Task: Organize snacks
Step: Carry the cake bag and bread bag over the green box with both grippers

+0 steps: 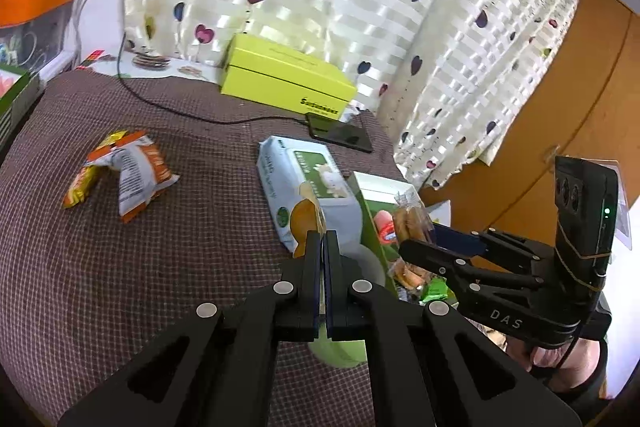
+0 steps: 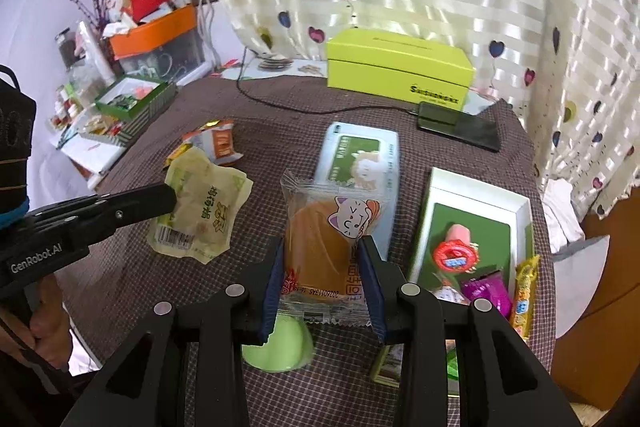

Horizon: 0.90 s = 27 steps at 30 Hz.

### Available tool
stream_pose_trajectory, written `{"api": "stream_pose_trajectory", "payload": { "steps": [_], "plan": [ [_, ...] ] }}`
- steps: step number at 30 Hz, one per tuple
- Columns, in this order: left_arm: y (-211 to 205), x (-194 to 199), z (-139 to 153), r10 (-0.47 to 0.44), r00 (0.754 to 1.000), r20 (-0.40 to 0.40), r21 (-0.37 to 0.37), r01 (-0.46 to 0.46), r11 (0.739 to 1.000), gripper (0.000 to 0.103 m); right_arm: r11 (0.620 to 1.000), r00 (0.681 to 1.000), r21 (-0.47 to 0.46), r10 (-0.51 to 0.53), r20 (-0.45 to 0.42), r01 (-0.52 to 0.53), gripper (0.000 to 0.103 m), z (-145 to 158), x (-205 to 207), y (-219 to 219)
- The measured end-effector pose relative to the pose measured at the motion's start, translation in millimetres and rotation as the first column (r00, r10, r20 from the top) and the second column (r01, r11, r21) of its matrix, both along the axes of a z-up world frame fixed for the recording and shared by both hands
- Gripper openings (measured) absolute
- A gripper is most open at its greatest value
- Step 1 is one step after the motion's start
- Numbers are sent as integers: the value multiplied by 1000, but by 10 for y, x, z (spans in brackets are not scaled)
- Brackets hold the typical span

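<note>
My left gripper point(image 1: 323, 233) is shut on a pale yellow-green snack packet point(image 2: 202, 205), seen edge-on in the left wrist view point(image 1: 308, 207) and held above the cloth. My right gripper point(image 2: 322, 247) is shut on a clear-wrapped brown cake with a cat picture point(image 2: 324, 247); it also shows in the left wrist view point(image 1: 410, 221), above the open green and white snack box point(image 2: 476, 219) that holds several candies. Two orange snack packets point(image 1: 128, 179) lie on the brown checked tablecloth point(image 1: 160, 267) to the left.
A wet-wipes pack point(image 2: 360, 163) lies mid-table. A yellow-green box point(image 2: 396, 67) and a charging phone point(image 2: 460, 127) are at the back by the heart-patterned curtain. A light green cup point(image 2: 280, 343) stands under my right gripper. Cluttered boxes point(image 2: 132, 99) stand at the left.
</note>
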<state>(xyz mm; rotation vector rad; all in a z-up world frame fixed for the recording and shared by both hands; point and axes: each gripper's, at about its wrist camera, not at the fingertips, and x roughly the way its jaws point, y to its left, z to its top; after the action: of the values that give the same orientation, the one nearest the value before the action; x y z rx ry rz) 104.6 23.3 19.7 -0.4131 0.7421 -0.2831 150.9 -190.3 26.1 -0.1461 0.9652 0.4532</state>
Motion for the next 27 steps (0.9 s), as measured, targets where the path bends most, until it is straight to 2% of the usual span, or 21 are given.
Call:
{"api": "stream_pose_trajectory", "payload": {
  "steps": [10, 19, 27],
  "plan": [
    [-372, 215, 77, -77, 997, 9, 17, 77, 997, 1, 992, 992, 13, -124, -5, 124, 35, -49, 96, -589],
    [-703, 377, 106, -146, 989, 13, 25, 146, 989, 1, 964, 964, 12, -266, -15, 266, 35, -123, 159, -1264],
    [-898, 458, 69, -189, 982, 0, 26, 189, 982, 1, 949, 948, 5, -314, -44, 315, 35, -264, 211, -1522]
  ]
}}
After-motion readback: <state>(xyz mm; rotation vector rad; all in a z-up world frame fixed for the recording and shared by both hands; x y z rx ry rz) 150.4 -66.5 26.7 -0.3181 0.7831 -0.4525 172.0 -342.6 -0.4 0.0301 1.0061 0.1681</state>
